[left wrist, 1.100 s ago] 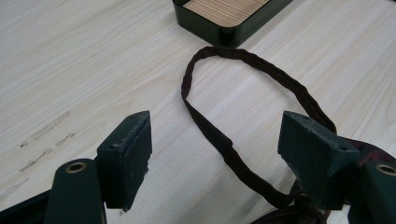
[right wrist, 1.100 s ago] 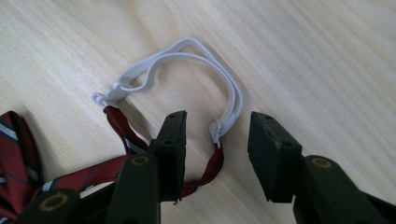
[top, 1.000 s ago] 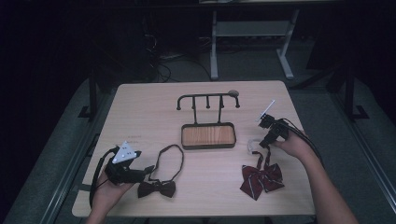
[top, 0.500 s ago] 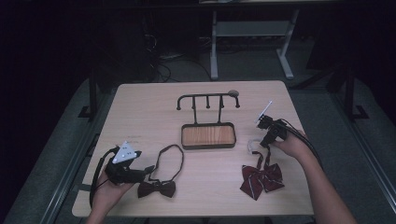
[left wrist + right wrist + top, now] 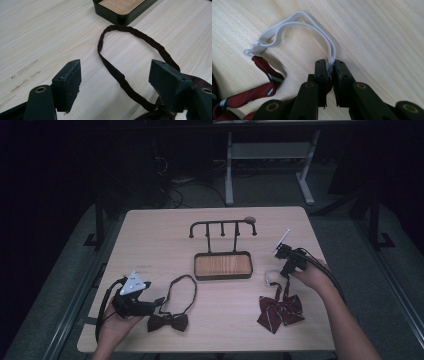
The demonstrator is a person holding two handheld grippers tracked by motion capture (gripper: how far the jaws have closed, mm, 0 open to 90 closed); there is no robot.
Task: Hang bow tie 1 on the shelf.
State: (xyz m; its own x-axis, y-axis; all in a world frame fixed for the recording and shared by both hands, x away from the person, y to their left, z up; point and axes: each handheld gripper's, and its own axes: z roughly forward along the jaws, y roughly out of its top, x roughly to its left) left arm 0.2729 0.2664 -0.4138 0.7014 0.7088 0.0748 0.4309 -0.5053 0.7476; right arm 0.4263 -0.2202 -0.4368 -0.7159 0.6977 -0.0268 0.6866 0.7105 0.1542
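Note:
A red striped bow tie (image 5: 280,310) lies near the table's front right, and its white elastic strap (image 5: 271,276) loops out toward the middle. My right gripper (image 5: 286,271) has just been closing and is shut on that white elastic strap (image 5: 294,23), pinched between the pads. A dark brown bow tie (image 5: 167,322) with a long neck loop (image 5: 183,290) lies at the front left. My left gripper (image 5: 159,302) rests on the table beside it, open, with the dark neck loop (image 5: 130,52) running between and beyond its jaws, untouched.
A black rack with several pegs (image 5: 222,227) stands on a wood-lined tray (image 5: 223,265) mid-table. A small round disc (image 5: 249,219) lies behind it. Bare tabletop (image 5: 150,240) spreads at the back left. Dark floor and a stand surround the table.
The right gripper's jaws have closed onto the white elastic strap. Both hands have kept their places, and the left gripper stays open.

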